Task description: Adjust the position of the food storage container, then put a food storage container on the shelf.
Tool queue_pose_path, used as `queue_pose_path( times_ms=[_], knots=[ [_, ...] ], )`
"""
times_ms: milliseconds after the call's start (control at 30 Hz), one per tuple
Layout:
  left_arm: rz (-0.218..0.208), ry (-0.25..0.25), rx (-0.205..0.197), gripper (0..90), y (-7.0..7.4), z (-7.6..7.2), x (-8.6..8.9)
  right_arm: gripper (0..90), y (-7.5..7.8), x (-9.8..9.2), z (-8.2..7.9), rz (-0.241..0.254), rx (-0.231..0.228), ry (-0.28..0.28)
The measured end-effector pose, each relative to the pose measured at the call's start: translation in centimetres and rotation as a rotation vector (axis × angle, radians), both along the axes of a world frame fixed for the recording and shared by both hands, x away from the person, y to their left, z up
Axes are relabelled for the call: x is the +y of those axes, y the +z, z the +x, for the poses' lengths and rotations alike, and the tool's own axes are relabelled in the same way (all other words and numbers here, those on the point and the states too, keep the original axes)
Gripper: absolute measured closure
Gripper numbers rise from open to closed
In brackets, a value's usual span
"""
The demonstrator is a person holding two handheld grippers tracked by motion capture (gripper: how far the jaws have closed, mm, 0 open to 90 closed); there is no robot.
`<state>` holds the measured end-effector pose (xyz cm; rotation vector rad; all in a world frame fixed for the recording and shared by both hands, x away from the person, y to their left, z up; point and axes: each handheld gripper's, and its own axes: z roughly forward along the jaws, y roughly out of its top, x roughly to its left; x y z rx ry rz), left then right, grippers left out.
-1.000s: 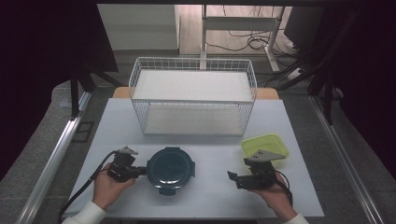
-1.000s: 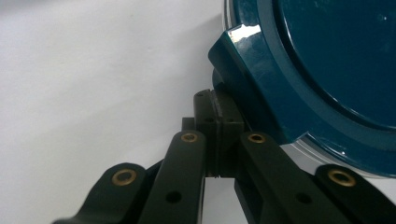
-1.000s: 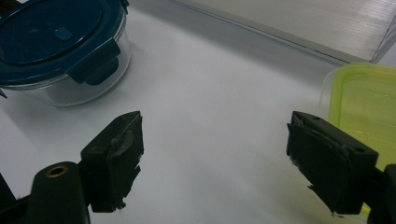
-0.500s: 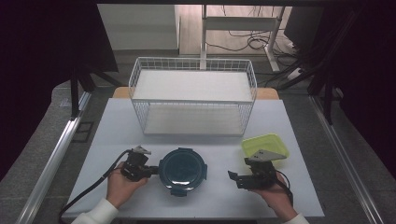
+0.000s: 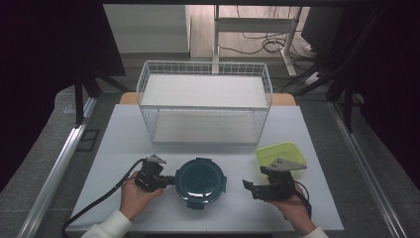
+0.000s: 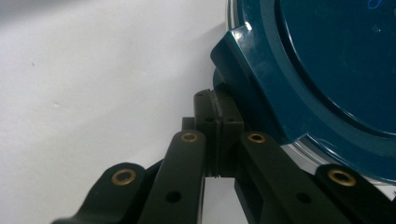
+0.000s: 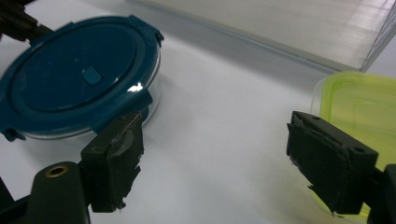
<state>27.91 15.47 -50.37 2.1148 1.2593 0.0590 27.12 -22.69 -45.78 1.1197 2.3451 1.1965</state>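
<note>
White tabletop (image 5: 148,134) bears a teal-lidded container (image 5: 200,182); left gripper (image 5: 168,181) pressed together, right gripper (image 5: 250,187) spread.

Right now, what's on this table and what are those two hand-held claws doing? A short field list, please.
Table: white table
Back: white wire basket, open top
Middle: round container with dark teal lid
Right: lime green container, lid on
Left gripper: jaws shut, tips against the teal lid's edge
Right gripper: jaws open, nothing between them
</note>
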Motion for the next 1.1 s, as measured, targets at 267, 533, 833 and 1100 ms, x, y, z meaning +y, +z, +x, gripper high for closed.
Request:
queue_pose_path(
  times_ms=[267,533,833,1100],
  knots=[
    [-0.02,0.012,-0.064,90.0,0.5,-0.4,1.4,19.0,0.3,0.2,0.0,0.062,-0.019,0.004],
    [-0.081,0.065,-0.142,58.4,1.9,-1.8,2.9,18.7,0.1,1.0,0.0,0.083,0.006,0.003],
    [-0.151,0.074,-0.138,25.0,2.6,-2.4,3.2,17.6,0.2,1.7,0.2,0.133,0.053,0.041],
    [-0.219,0.076,-0.111,15.4,2.7,-2.4,3.1,15.7,0.3,2.4,0.0,0.164,0.098,0.05]
  ],
)
